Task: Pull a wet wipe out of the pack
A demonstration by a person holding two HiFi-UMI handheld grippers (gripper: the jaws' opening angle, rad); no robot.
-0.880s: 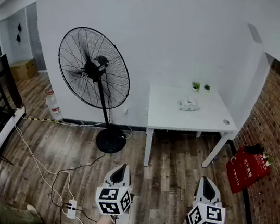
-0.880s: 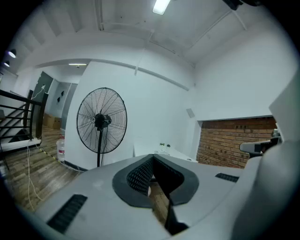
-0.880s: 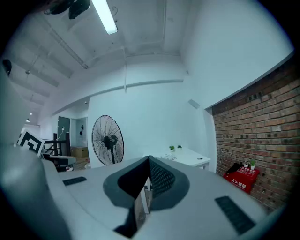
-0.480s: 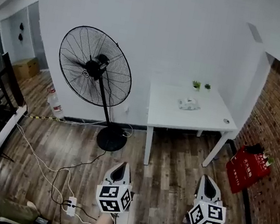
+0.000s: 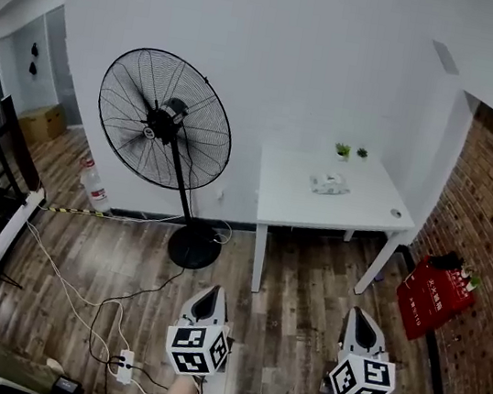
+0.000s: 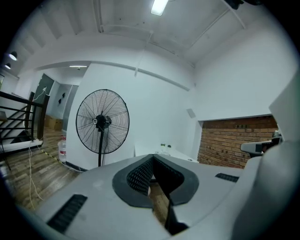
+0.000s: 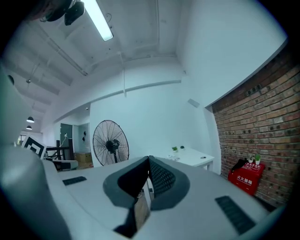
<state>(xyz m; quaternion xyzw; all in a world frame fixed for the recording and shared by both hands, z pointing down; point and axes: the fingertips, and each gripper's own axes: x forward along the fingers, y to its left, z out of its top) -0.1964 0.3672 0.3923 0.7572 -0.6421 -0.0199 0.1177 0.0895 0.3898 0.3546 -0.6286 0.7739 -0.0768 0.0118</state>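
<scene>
I see the wet wipe pack (image 5: 329, 184) lying near the middle of the white worktop (image 5: 355, 213), well ahead of my left gripper (image 5: 210, 293) and right gripper (image 5: 360, 313). Both grippers hang short of the worktop, jaws pressed together, holding nothing.

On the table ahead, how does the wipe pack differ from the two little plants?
The wipe pack lies flat and pale near the middle of the table; the plants stand upright and green at its back edge. The pack is one wide item; the plants are two small ones. Both rest on the white table.
</scene>
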